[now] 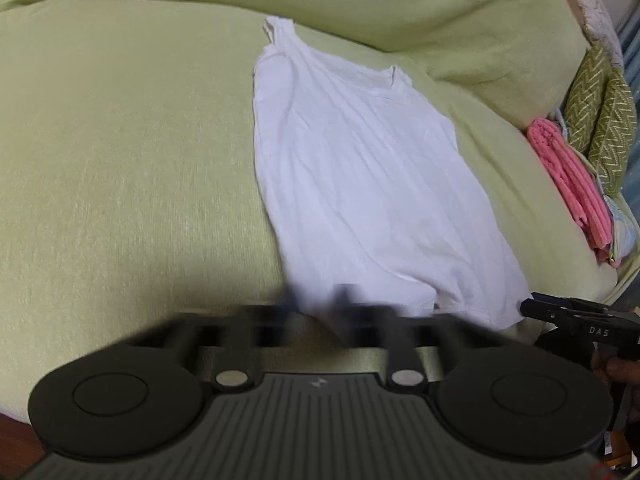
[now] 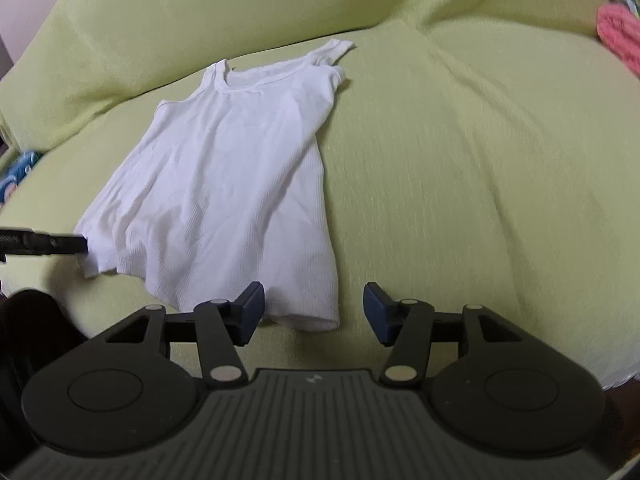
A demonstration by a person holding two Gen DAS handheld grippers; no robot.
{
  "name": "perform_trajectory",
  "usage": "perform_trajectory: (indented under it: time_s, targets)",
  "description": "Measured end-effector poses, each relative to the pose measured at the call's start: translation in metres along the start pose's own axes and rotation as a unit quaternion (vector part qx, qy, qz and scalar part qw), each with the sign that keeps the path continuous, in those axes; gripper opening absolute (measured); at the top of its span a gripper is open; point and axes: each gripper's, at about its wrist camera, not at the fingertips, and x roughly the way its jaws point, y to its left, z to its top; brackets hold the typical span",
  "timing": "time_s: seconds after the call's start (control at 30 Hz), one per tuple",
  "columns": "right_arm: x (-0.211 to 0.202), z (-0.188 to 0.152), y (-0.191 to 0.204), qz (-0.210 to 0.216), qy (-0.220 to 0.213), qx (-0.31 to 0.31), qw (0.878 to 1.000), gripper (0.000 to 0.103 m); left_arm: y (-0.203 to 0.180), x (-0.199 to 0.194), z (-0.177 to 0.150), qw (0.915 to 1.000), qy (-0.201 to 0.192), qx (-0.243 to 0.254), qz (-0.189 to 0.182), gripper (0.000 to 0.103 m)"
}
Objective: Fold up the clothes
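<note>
We see a white tank top [image 2: 224, 184] lying flat on the light green sofa seat [image 2: 460, 200], straps toward the backrest and hem toward us. Our right gripper [image 2: 314, 312] hovers at the hem's right corner with its jaws spread wide and empty. Our left gripper [image 1: 316, 300] sits at the hem's left corner, too blurred to tell how far it is open or whether it holds cloth.

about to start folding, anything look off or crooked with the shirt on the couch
Nothing damaged or spilled. The white tank top lies flat on the green couch cover but wrinkled, and one shoulder strap trails off to the side. Its hem corner nearest the left gripper is bunched.
</note>
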Motion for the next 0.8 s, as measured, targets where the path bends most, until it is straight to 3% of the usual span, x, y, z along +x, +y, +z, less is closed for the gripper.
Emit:
perform_trajectory:
  time_s: [0.03, 0.1, 0.17, 0.33, 0.53, 0.6, 0.7, 0.77, 0.8]
  targets:
    - [0.001, 0.000, -0.003, 0.010, 0.003, 0.017, 1.000, 0.028, -0.004, 0.004, 0.000, 1.0000, -0.005, 0.000, 0.002, 0.005]
    - [0.004, 0.002, -0.010, 0.034, 0.008, 0.057, 0.998, 0.004, -0.010, 0.007, 0.000, 0.9999, -0.013, 0.004, 0.008, 0.004]
    - [-0.003, 0.003, -0.013, 0.027, 0.001, 0.069, 0.997, 0.004, -0.011, -0.005, 0.000, 0.9993, -0.027, 0.011, 0.025, 0.002]
    - [-0.041, 0.008, -0.012, -0.037, -0.027, 0.023, 0.999, 0.003, -0.001, -0.051, -0.004, 0.9969, -0.042, 0.026, 0.062, 0.002]
    - [-0.030, -0.009, -0.009, -0.051, 0.021, 0.020, 0.998, 0.003, 0.004, -0.039, -0.021, 0.9969, 0.006, 0.033, 0.071, 0.002]
    - [-0.029, -0.003, -0.013, -0.048, 0.012, 0.027, 0.998, 0.006, 0.004, -0.035, -0.022, 0.9967, 0.019, 0.037, 0.070, 0.003]
    - [-0.027, 0.006, -0.021, -0.044, -0.004, 0.038, 0.998, 0.024, 0.004, -0.039, -0.017, 0.9951, 0.028, 0.048, 0.081, 0.012]
    - [-0.026, 0.012, -0.026, -0.041, -0.015, 0.045, 0.998, 0.028, 0.005, -0.046, -0.011, 0.9918, 0.023, 0.061, 0.110, 0.027]
    - [-0.026, 0.014, -0.028, -0.039, -0.020, 0.048, 0.998, 0.028, 0.005, -0.049, -0.005, 0.9908, 0.016, 0.064, 0.118, 0.029]
